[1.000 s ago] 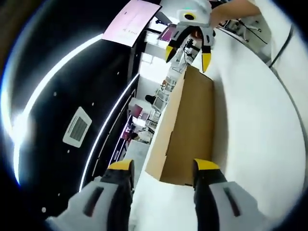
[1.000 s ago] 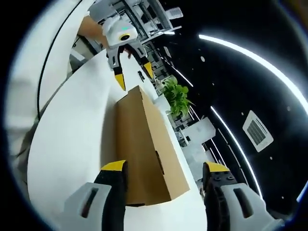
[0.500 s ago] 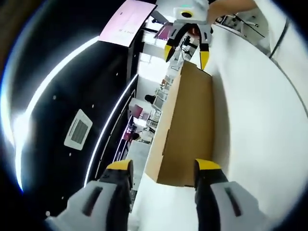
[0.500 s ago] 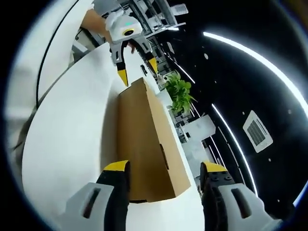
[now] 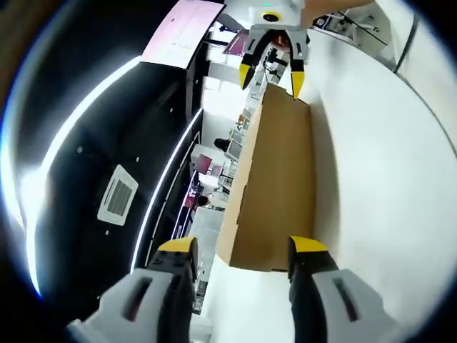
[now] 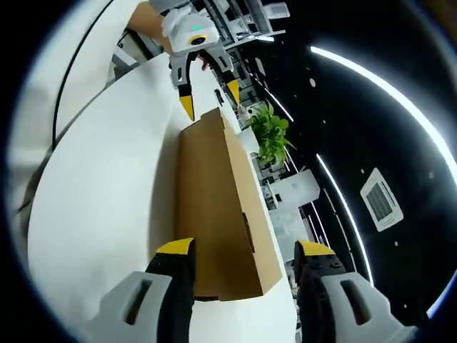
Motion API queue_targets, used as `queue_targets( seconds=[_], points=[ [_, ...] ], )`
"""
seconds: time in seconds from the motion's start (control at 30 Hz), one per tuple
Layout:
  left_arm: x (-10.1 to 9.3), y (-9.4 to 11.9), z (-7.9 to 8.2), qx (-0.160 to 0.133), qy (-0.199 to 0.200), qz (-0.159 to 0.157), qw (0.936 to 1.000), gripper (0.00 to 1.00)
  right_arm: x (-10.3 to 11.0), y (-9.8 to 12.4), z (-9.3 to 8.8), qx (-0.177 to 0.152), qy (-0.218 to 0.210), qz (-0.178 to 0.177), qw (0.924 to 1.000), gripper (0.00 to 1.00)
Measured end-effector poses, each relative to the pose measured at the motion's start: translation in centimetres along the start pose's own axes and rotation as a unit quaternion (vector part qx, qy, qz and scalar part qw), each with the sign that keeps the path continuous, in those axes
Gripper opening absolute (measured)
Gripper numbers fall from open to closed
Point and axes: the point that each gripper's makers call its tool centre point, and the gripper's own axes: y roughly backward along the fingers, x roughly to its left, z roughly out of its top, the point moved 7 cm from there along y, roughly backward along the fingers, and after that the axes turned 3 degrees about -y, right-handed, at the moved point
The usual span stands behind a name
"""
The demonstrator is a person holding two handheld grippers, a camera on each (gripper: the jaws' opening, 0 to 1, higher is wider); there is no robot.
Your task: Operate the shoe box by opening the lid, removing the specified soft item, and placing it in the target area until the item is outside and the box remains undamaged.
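My left gripper (image 5: 239, 250) sits at one end of the shoe box (image 5: 275, 186), jaws spread wide with their yellow tips flanking the near end face, holding nothing; I cannot tell from the left gripper view whether either tip touches the cardboard. The box is plain brown cardboard, lid shut, lying lengthwise on the white table (image 5: 378, 186) and running straight away from me. A small slot shows in its long side. At the far end my right gripper (image 5: 271, 71) faces me, jaws apart, its yellow tips set on either side of the far top corner. From the right gripper view the layout mirrors: my right gripper (image 6: 246, 251) is wide open and empty, tips to either side of the near end of the shoe box (image 6: 214, 207), and the left gripper (image 6: 208, 93) stands at the far end, also open, with a hand (image 6: 150, 18) behind it. Past the table edge I note a green potted plant (image 6: 271, 136). The black ceiling carries curved light strips (image 5: 64, 136) and a square vent (image 5: 116, 200); a pink panel (image 5: 182, 32) hangs near the far end.
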Motion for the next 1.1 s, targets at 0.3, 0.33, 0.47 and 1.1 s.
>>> queue_targets(
  seconds=[0.3, 0.33, 0.47, 1.1],
  points=[
    [0.0, -0.1, -0.2, 0.007, 0.008, 0.003, 0.9999, 0.46, -0.4, -0.4, -0.6, 0.003, -0.002, -0.009, 0.9999, 0.62],
    [0.0, -0.1, -0.2, 0.006, 0.008, 0.001, 0.9999, 0.45, -0.5, -0.4, -0.7, 0.004, 0.001, -0.012, 0.9999, 0.61],
    [0.1, -0.2, -0.2, 0.006, 0.018, 0.005, 0.9998, 0.42, -0.5, -0.4, -0.9, 0.007, 0.013, -0.016, 0.9998, 0.56],
    [-0.4, -1.0, -0.7, 0.02, 0.015, 0.005, 0.9997, 0.4, -0.4, -0.2, -0.8, 0.021, 0.05, -0.024, 0.9982, 0.4]
  ],
)
